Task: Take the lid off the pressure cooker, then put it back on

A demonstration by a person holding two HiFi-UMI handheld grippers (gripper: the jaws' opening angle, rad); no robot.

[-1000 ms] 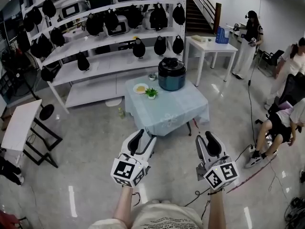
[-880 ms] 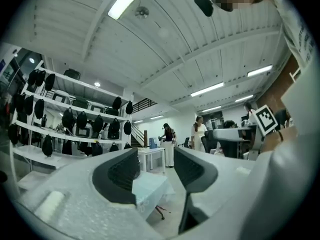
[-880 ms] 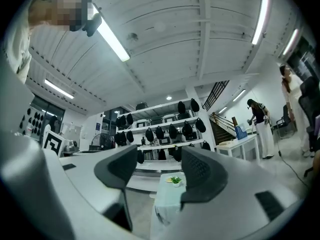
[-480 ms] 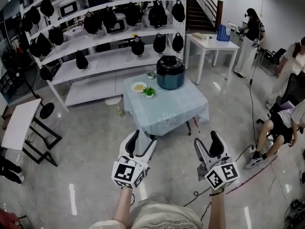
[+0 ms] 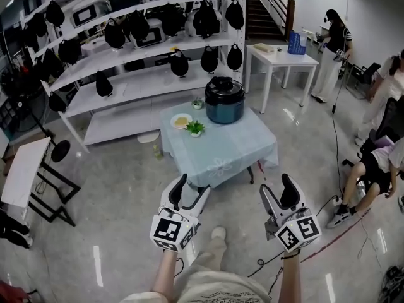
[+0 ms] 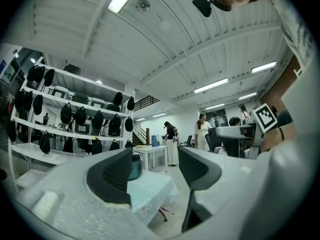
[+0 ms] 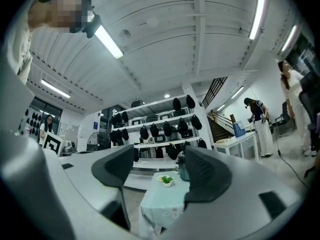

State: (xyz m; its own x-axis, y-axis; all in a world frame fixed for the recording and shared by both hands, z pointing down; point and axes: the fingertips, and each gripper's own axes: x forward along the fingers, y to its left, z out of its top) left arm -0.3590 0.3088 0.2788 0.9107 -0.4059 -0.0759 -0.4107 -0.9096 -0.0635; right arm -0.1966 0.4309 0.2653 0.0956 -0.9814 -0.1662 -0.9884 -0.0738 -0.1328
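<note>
The shelving rack (image 5: 126,62) fills the back of the room, and in front of it stands the tabletop (image 5: 237,150) under a pale blue cloth; the pressure cooker (image 5: 224,103) sits toward its far edge with the lid (image 5: 223,86) on, well apart from both grippers; so the step in hand, as I judge it, is the approach, with none of the lid work begun. The left gripper (image 5: 191,188) and right gripper (image 5: 278,191) are held out side by side over the floor, short of the tabletop's near edge and pointing roughly level toward the cooker; both have just been opening their fingers (image 6: 117,171), which stand wide apart with nothing between them in either gripper view. To do this well, step right up to the near edge first rather than reaching across the whole cloth; keep the fingers wide until they flank the lid's handle, whose shape is too small to read from here; bring the left gripper in clear of the plate (image 5: 182,120) and the potted plant (image 5: 195,128), which sit just left of the cooker; one gripper should probably steady the body while the other turns the lid, since a pot on loose cloth may slide.
</note>
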